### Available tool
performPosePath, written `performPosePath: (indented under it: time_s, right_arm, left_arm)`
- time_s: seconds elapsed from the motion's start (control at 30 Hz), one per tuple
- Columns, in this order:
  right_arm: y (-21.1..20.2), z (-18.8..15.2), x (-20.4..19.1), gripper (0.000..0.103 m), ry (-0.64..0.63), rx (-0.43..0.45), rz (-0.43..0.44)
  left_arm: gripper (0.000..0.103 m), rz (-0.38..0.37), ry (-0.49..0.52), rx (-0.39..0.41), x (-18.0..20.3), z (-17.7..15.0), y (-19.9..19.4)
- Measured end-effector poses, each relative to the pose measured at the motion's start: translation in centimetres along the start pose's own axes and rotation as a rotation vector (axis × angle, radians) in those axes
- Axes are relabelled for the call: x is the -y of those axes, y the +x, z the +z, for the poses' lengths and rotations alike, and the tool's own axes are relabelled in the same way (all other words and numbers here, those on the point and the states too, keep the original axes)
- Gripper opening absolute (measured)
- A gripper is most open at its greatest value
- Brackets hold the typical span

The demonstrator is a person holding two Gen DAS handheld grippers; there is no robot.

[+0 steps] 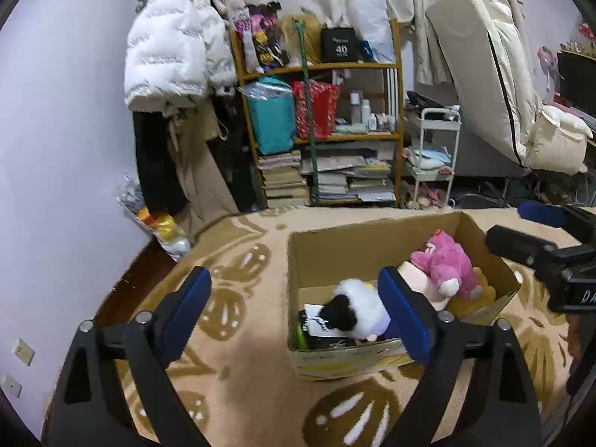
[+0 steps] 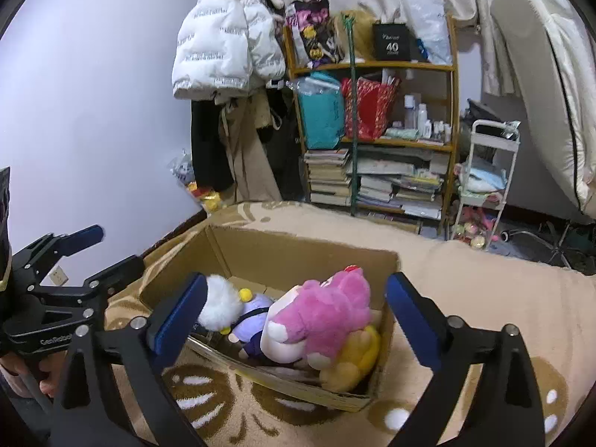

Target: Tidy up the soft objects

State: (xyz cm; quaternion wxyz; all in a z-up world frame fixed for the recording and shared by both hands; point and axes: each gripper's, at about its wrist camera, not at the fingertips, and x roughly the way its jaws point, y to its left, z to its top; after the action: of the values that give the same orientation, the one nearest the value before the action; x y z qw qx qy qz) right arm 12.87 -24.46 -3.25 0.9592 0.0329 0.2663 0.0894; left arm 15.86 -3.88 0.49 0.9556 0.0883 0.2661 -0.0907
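Observation:
An open cardboard box (image 1: 335, 253) (image 2: 298, 257) stands on a beige patterned blanket (image 1: 242, 357). Inside lie a pink plush (image 1: 447, 260) (image 2: 327, 309), a white fluffy plush with a black patch (image 1: 361, 301) (image 2: 219, 305), a yellow plush (image 1: 480, 294) (image 2: 354, 357) and a purple doll (image 2: 253, 316). My left gripper (image 1: 294, 283) hovers open over the box's near left corner with nothing between its fingers. My right gripper (image 2: 298, 287) stands open just above the pink plush, not touching it. Each gripper also shows at the edge of the other's view.
A wooden shelf (image 1: 320, 130) packed with books and bags stands behind. A white cart (image 1: 432, 149) and a leaning mattress (image 1: 495, 74) are to its right. A white puffer jacket (image 1: 171, 48) hangs at the left, with a bag of toys (image 1: 164, 227) on the floor below.

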Motion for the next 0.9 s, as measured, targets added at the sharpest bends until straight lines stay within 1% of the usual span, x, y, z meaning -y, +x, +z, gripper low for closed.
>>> performPosePath:
  time_s: [0.2,0.4,0.67,0.77,0.9]
  right_arm:
    - [-3.0,0.6,0.6,0.102,0.010,0.013,-0.031]
    - [-6.2,0.5,-0.5,0.103,-0.029,0.026,-0.062]
    - [-10.2,-0.1,-2.0,0.103,-0.034,0.064,-0.066]
    - [-11.8,-0.6,-2.5,0.103,-0.037,0.084,-0.069]
    - [-14.0,-1.7,-3.2,0.103,-0.050,0.131,-0.092]
  left_arm:
    - [0.099,0.014,-0.056,0.018,-1.3,0.3,-2.8]
    - [0.100,0.037,-0.057,0.040,-2.0,-0.1,-6.2]
    - [0.100,0.043,-0.045,0.084,-1.7,-0.4,-10.6]
    - [0.100,0.049,-0.044,0.108,-1.5,-0.9,-12.5]
    - [0.100,0.042,-0.080,0.157,-1.6,-1.7,-15.0]
